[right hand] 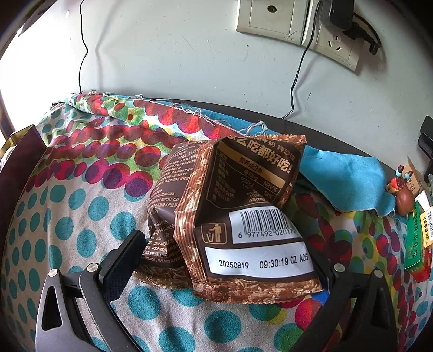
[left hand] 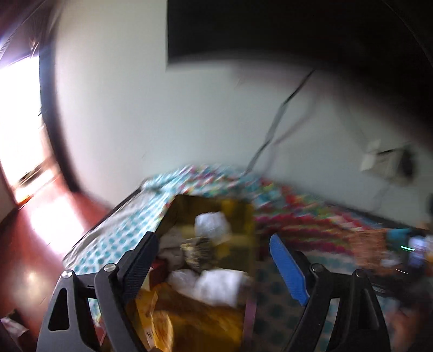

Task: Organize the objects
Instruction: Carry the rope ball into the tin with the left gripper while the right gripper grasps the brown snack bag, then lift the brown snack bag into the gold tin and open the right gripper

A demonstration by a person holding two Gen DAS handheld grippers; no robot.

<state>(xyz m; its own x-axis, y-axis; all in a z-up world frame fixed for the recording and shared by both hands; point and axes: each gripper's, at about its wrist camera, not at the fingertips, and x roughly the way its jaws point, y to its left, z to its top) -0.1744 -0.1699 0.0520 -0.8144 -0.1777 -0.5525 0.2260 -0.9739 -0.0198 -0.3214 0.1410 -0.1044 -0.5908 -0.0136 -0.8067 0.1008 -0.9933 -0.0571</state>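
Note:
In the blurred left wrist view, my left gripper point(left hand: 213, 249) is open and empty above an open yellow box point(left hand: 211, 243) that holds white and patterned packets. The box sits on a dotted cloth point(left hand: 116, 238). In the right wrist view, two brown snack packets point(right hand: 243, 216) lie on the dotted cloth point(right hand: 81, 222) between my right gripper's fingers point(right hand: 121, 268). The right gripper point(right hand: 224, 260) is wide around them; the right finger is hidden behind the front packet, so I cannot tell whether it grips.
A blue cloth point(right hand: 343, 178) lies behind the packets. A green box point(right hand: 415, 241) and a small brown figurine point(right hand: 403, 200) sit at the right. Wall sockets point(right hand: 297, 24) and cables are on the white wall. The box's dark edge point(right hand: 19, 151) shows at the left.

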